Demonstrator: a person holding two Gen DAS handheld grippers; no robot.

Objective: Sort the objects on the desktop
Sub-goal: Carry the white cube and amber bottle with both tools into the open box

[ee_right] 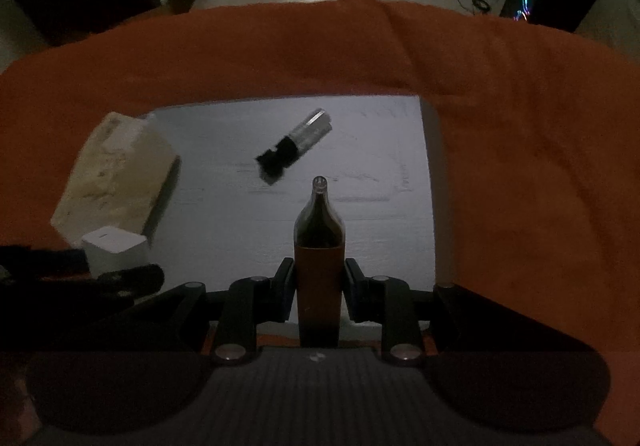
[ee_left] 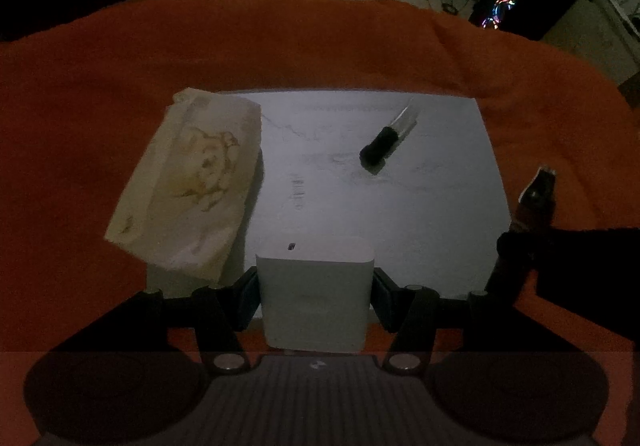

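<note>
While the room was quite dark, both views looked down on a white board lying on an orange cloth. Only the left wrist view showed the printed drawing on the pale packet, which lay on the left edge of the board. Only the right wrist view showed the full shape of the brown bottle, with its clear pointed cap; in the left view it appeared only partly, at the far right. The left tongs were clenched on a white box, the two pads pressing its sides, and the box was just beside the near end of the packet. The right tongs grasped the bottle by its lower body, and its cap pointed away from them. A small black and silver tube lay alone on the board, well apart from both tongs.
</note>
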